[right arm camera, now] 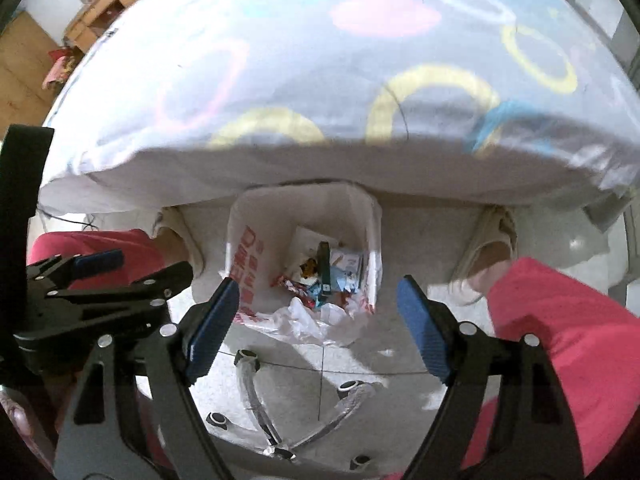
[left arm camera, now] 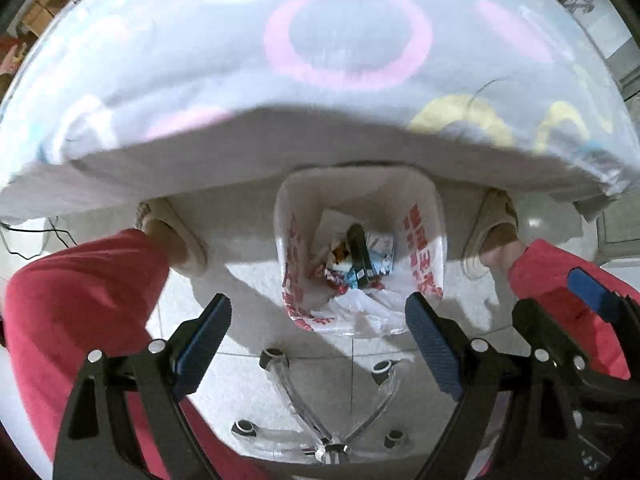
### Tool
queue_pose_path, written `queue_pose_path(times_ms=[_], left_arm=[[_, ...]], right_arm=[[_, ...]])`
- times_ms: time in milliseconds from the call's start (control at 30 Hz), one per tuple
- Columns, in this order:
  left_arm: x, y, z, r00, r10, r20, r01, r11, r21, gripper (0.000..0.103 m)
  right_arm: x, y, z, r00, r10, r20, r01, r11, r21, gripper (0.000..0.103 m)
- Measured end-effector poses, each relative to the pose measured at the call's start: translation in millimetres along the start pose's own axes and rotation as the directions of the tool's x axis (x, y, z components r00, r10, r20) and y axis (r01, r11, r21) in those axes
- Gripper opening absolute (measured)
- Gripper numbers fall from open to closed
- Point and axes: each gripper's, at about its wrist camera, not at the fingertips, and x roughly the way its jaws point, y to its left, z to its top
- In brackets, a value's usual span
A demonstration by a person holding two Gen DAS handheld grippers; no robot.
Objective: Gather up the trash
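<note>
A white bin lined with a red-printed plastic bag (left arm camera: 424,256) stands on the floor under the table edge, also in the right wrist view (right arm camera: 244,264). Inside lies trash (left arm camera: 360,260): a dark long wrapper, blue-white cartons and red wrappers, seen too from the right (right arm camera: 324,276). My left gripper (left arm camera: 320,336) is open and empty, above the bin's near side. My right gripper (right arm camera: 316,320) is open and empty, also above it. The right gripper's blue pad (left arm camera: 592,292) shows at the left view's right edge; the left gripper (right arm camera: 100,276) shows at the right view's left.
A table with a white cloth printed with coloured rings (left arm camera: 320,120) overhangs the bin. The person's red-trousered legs (left arm camera: 80,300) and light shoes (left arm camera: 492,216) flank the bin. A chair's chrome star base with castors (left arm camera: 320,412) sits on the tiled floor below.
</note>
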Motion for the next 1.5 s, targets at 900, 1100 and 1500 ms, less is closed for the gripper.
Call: queue_pose_path(times_ms=[900,1100,1500], left_arm=[[-282.4,-15.7,-65.7,0.791,0.026,0.611,-0.038,0.999,0.007,0.09],[-321.4,-16.5,-85.9,0.727,0.054,0.684,-0.06,0.998,-0.015,0.094],[-353.5,-21.1,-107.5,0.679,0.064,0.732,-0.066,0.998,-0.026,0.095]], right_arm=[[-300.6,48.5,-46.1,0.739,-0.05,0.672,0.118,0.991,-0.055,0.093],[-338.1,53.6,-64.3,0.676,-0.08,0.733,0.151,0.988,-0.032,0.096],[-365.3,54.4,-78.9,0.635,-0.103,0.766,0.157,0.988,0.003,0.096]])
